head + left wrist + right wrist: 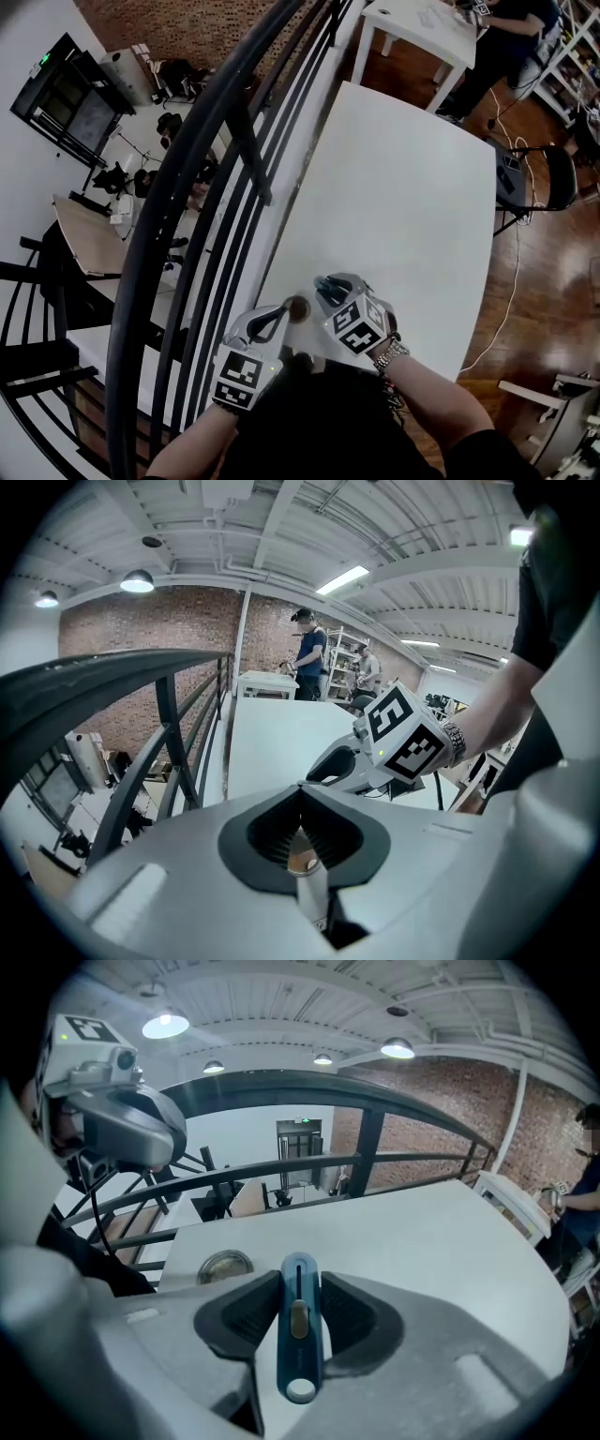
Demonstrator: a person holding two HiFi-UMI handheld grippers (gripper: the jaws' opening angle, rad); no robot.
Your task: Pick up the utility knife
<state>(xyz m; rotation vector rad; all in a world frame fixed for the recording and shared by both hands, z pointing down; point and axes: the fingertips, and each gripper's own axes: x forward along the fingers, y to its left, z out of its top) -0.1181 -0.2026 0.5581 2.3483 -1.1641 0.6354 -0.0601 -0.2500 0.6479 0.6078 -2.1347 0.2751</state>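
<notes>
A blue utility knife (300, 1340) with a tan slider stands between the pads of my right gripper (300, 1283), which touch both of its narrow edges. It is over the near end of the white table (394, 187). In the head view the right gripper (325, 286) hides the knife. Just left of it, my left gripper (284, 314) is shut on a small grey cylinder (307, 883) with a round brown top (298, 307). That round top (225, 1265) also shows beside the right gripper's left jaw. The right gripper (319, 772) shows ahead in the left gripper view.
A dark metal railing (234, 141) runs along the table's left edge, with a lower floor beyond it. A person (506, 37) stands at a second white table (412, 28) far ahead. A black chair (548, 173) and a white cable (506, 309) lie right of the table.
</notes>
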